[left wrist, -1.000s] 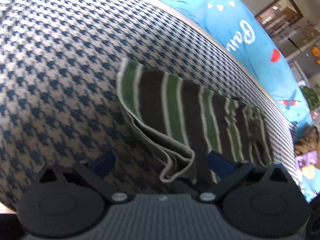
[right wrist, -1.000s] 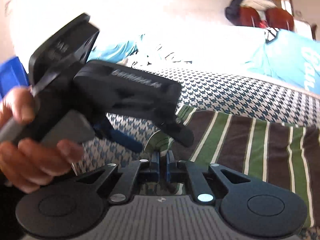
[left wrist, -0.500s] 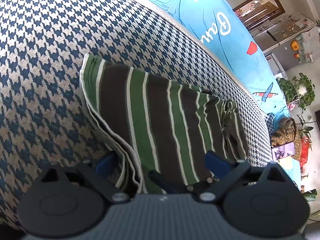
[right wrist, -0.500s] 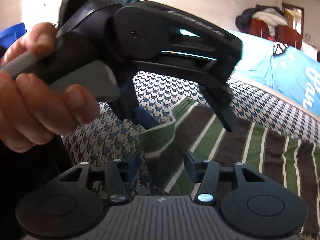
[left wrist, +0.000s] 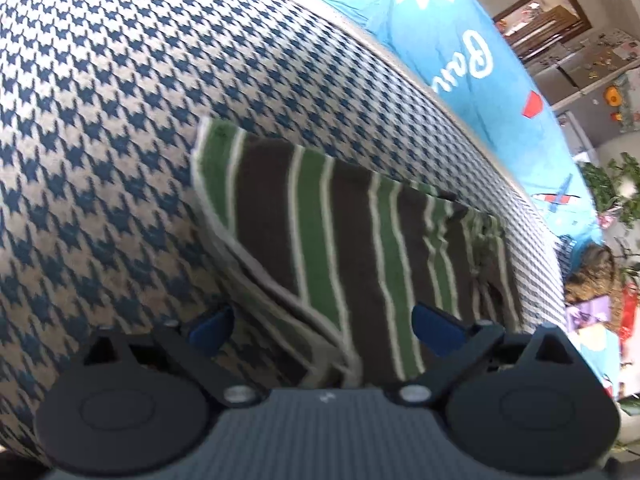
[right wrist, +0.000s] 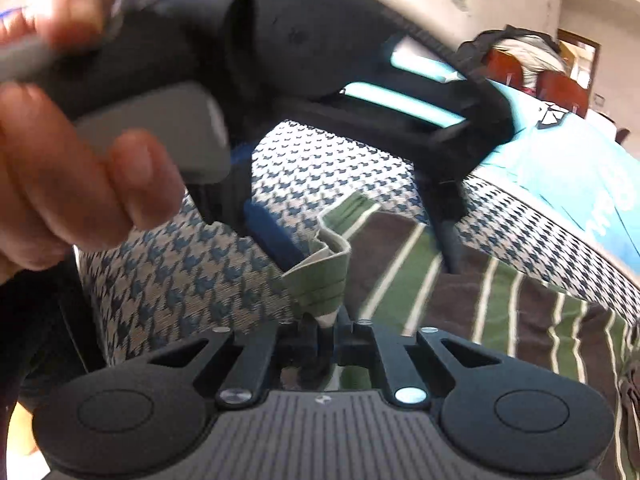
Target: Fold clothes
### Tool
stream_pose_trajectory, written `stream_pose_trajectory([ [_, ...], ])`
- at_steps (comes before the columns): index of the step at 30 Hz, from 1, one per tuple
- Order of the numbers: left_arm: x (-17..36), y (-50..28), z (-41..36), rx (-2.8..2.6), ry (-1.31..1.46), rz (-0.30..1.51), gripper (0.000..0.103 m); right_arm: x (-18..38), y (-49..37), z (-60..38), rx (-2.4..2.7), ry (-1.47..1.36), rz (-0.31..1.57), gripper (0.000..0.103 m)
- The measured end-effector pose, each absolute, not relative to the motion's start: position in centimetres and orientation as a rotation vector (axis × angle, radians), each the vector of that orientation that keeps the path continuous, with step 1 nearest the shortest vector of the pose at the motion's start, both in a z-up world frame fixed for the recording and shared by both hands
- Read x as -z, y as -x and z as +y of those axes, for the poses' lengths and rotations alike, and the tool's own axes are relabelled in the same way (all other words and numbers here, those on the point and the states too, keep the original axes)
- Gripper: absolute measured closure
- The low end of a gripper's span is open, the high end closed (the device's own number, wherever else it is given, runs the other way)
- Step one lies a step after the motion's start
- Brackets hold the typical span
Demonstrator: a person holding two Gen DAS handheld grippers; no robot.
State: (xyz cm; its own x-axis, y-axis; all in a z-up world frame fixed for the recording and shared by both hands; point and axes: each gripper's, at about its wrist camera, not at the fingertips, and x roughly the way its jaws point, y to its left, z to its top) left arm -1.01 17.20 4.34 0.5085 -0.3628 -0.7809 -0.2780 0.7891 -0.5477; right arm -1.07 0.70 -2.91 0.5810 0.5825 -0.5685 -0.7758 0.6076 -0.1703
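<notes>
- The striped shirt [left wrist: 360, 248], brown, green and white, lies folded on a blue-and-cream houndstooth cover [left wrist: 100, 140].
- The right gripper [right wrist: 326, 320] is clamped on the shirt's corner.
- The left gripper [left wrist: 320, 324] is spread wide over the shirt's near edge, gripping nothing.
- A turquoise shirt [left wrist: 460, 56] lies beyond.
- A dark chair [right wrist: 532, 68] draped with clothes stands behind.

so the bed's got this blue-and-cream houndstooth cover [left wrist: 100, 128] over it, the folded brown and green striped garment [left wrist: 360, 248] lies right on the cover with one corner lifted off it, and a bright blue printed shirt [left wrist: 460, 52] is spread along the bed's far edge.
</notes>
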Motion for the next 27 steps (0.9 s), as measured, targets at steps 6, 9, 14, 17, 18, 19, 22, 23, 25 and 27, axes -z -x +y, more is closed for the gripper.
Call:
stream_pose_trajectory([
  [6, -4.2, -0.9, 18.3, 0.005, 0.655, 1.054, 0.002, 1.5, -0.4, 0.5, -0.813, 0.417, 0.441, 0.096],
  [9, -4.2, -1.5, 18.6, -0.004, 0.648, 1.046, 0.009, 1.4, -0.3, 0.1, -0.809, 0.421, 0.430, 0.097],
  [14, -4.3, -2.1, 19.2, -0.028, 0.643, 1.031, 0.020, 1.0, 0.5, 0.2, -0.796, 0.405, 0.431, 0.097],
  [17, -4.4, -2.6, 19.6, -0.055, 0.635, 1.022, 0.030, 0.7, 1.2, -0.1, -0.793, 0.389, 0.432, 0.097],
  [18, -4.4, -2.6, 19.6, -0.064, 0.632, 1.019, 0.035, 0.6, 0.9, 0.0, -0.792, 0.386, 0.432, 0.097],
  [19, -4.3, -2.6, 19.7, -0.074, 0.627, 1.017, 0.038, 0.6, 0.8, 0.0, -0.789, 0.385, 0.432, 0.097],
  [22, -4.4, -2.2, 19.7, -0.105, 0.598, 1.011, 0.053, 0.6, 0.5, 0.0, -0.784, 0.383, 0.435, 0.097],
  [23, -4.5, -2.0, 19.7, -0.115, 0.587, 1.009, 0.056, 0.7, 0.5, 0.0, -0.782, 0.383, 0.437, 0.097],
  [25, -4.5, -1.9, 19.4, -0.128, 0.567, 1.004, 0.058, 0.8, 0.7, -0.1, -0.778, 0.383, 0.435, 0.097],
  [27, -4.5, -1.9, 19.1, -0.139, 0.548, 0.999, 0.062, 0.9, 1.1, -0.2, -0.775, 0.384, 0.433, 0.097],
])
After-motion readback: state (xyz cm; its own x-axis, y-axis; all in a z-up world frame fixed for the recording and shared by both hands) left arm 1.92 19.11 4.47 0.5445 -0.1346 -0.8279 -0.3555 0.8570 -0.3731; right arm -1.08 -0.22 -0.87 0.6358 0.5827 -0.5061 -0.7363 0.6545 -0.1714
